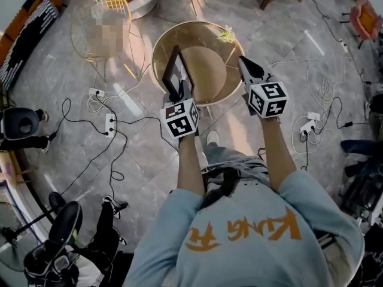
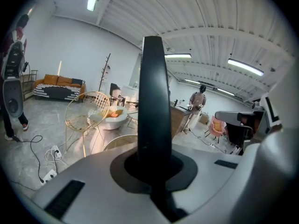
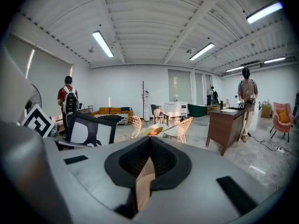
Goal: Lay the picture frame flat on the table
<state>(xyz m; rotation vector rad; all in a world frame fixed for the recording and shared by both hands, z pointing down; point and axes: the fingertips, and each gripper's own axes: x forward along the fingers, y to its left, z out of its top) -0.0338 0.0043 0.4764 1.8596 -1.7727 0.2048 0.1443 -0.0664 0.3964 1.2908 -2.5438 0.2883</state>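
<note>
The black picture frame (image 1: 175, 70) stands upright over the left part of the round gold-rimmed table (image 1: 209, 64). My left gripper (image 1: 180, 90) is shut on its near lower edge. In the left gripper view the frame (image 2: 154, 92) shows edge-on, as a dark upright bar between the jaws of the left gripper (image 2: 155, 171). My right gripper (image 1: 246, 64) hovers at the table's right rim, apart from the frame. Its jaws meet at the tips of the right gripper (image 3: 149, 141), with a thin tan strip (image 3: 142, 185) in the slot behind them. The right gripper view shows the frame (image 3: 88, 130) at the left.
A gold wire chair (image 1: 100, 20) stands left of the table. Power strips (image 1: 110, 125) and cables lie on the floor around it. A small yellowish thing (image 1: 227, 36) sits at the table's far rim. A wooden desk (image 3: 229, 122) and a person (image 3: 246, 97) are further off.
</note>
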